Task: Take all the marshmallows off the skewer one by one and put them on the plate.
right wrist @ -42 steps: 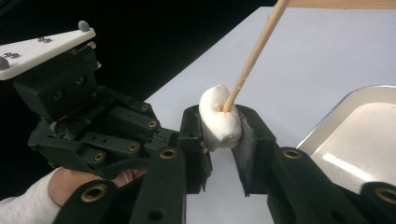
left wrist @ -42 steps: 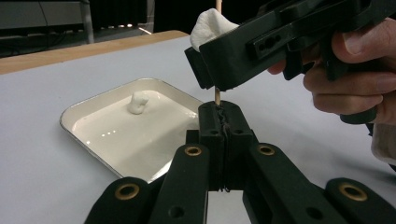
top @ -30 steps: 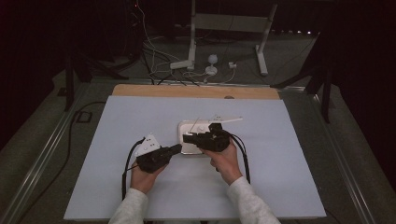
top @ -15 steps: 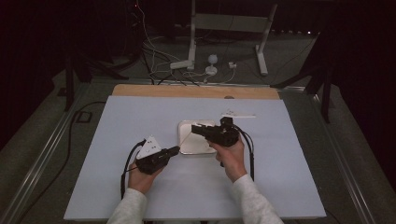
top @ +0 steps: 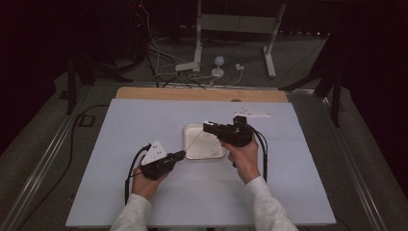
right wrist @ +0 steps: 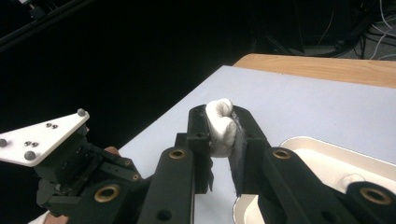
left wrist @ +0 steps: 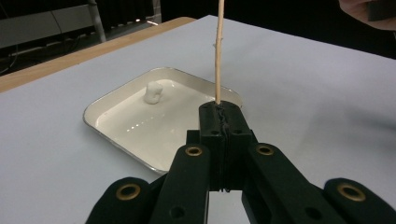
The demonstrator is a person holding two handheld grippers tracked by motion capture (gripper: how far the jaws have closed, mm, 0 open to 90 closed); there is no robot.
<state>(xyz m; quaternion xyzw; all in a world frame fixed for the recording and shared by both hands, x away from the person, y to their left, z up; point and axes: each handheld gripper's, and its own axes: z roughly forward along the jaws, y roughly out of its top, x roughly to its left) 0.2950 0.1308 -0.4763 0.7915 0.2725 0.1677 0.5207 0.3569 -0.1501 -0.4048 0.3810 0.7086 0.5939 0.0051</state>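
My left gripper (top: 182,154) (left wrist: 220,109) is shut on the base of a thin wooden skewer (left wrist: 218,56), just in front of the near left corner of a white tray (top: 207,149) (left wrist: 154,128). The skewer (top: 195,142) slants up over the tray towards my right gripper (top: 207,128) (right wrist: 219,114). That gripper hovers above the tray's far right part and is shut on a white marshmallow (right wrist: 220,128). A second marshmallow (left wrist: 153,92) lies in the tray. The left gripper's white plate (right wrist: 39,135) is at the lower left of the right gripper view.
A white sheet (top: 144,125) covers the table, with a bare wooden strip (top: 202,94) along the far edge. Beyond it on the floor are a white stand (top: 197,43) and loose cables (top: 159,53). Metal rails (top: 43,163) run down both sides.
My right gripper has lifted off the tray with the marshmallow and moved a little back and to the right. My left gripper has shifted slightly towards the near edge, still holding the skewer.
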